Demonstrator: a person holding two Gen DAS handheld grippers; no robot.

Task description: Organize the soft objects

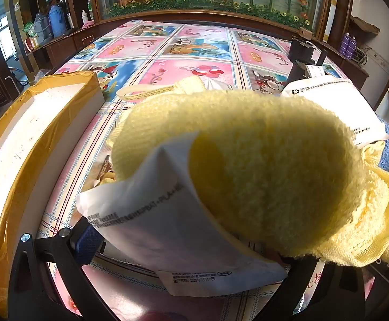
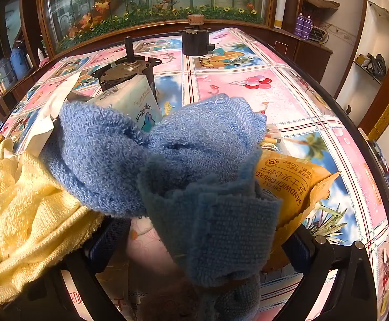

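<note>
The tabletop (image 1: pixel 199 50) wears a pink and blue picture cloth and runs back to a dark wooden cabinet with a painted glass panel. Along its left edge lies a long white box (image 1: pixel 33 144) bound in tan tape. Near the front edge, a yellow towel (image 1: pixel 269 165) lies heaped over a white pouch (image 1: pixel 167 227), right in front of the left gripper (image 1: pixel 194 262); its jaws stand wide and released, the towel bulging between them, with no pad seen pressing on it. To the right of the yellow towel, touching it, a blue towel (image 2: pixel 167 155) is bunched up between the fingers of the right gripper (image 2: pixel 202 240), whose jaws are likewise spread and released. An orange cracker packet (image 2: pixel 293 184) lies against the blue towel on the right-edge side. Behind the blue towel stands a tissue pack (image 2: pixel 138 104), with two dark motor-like parts (image 2: pixel 130 67) farther back.
</note>
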